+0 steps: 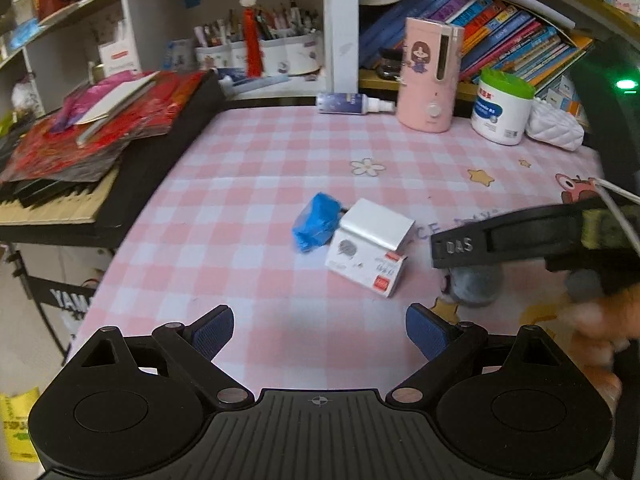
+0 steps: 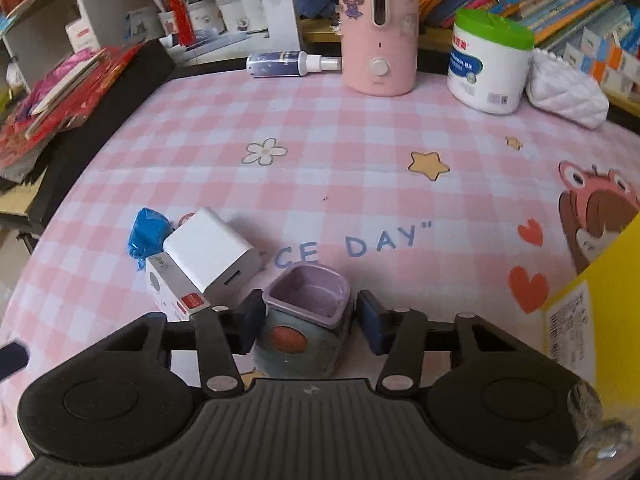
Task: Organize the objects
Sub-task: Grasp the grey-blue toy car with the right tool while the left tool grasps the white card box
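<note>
A small grey-blue ceramic pot with a purple square rim (image 2: 306, 320) stands on the pink checked tablecloth between the fingers of my right gripper (image 2: 306, 320); the left pad touches it, the right pad stands a little apart. It also shows in the left wrist view (image 1: 476, 286) under the right gripper's body. A white charger block (image 2: 212, 254) lies on a small white box with red labels (image 2: 172, 296), next to a blue crumpled wrapper (image 2: 145, 236). My left gripper (image 1: 320, 334) is open and empty, a little short of the box (image 1: 366, 268).
At the back stand a pink humidifier (image 2: 378, 28), a white tub with a green lid (image 2: 488, 60), a lying spray bottle (image 2: 292, 63) and a white quilted pouch (image 2: 566, 94). A keyboard piled with red papers (image 1: 80, 152) borders the left edge. A yellow box (image 2: 600, 308) is at right.
</note>
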